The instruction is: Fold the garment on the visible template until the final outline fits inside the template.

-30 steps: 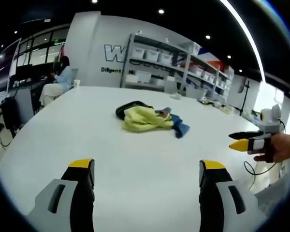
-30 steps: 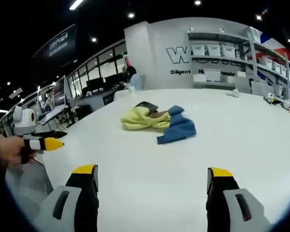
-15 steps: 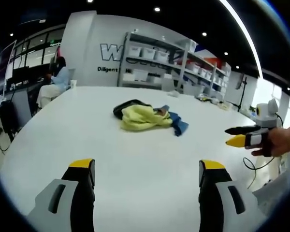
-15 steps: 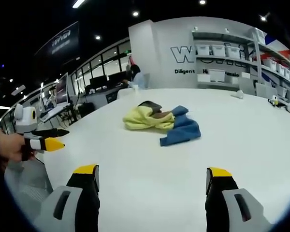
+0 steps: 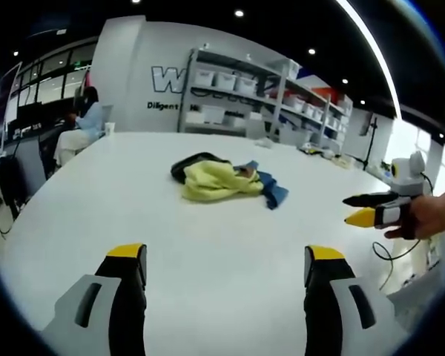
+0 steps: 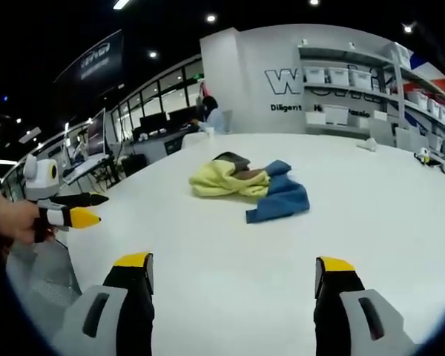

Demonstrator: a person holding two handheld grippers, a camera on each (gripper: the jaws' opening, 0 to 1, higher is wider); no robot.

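I am holding both sets of fingers spread and empty near the surface's (image 5: 74, 215) near edge; the crumpled garment pile (image 5: 222, 180) is lying mid-surface, straight ahead, about equally far from my left gripper (image 5: 220, 259) and right gripper (image 6: 233, 265).

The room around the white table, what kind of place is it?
Probably an office or lab workspace: metal shelving with storage bins against a lettered wall, desks with monitors, and a seated person beyond the white table.

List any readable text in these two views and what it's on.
"W", large outlined letter, rest cut off by the shelving: back wall
"Diligent", small line beneath it: same wall
Text continuing behind the shelving: hidden or too blurred to read
Dark hanging sign: lettering too small to read
Garment pile, grippers: no text
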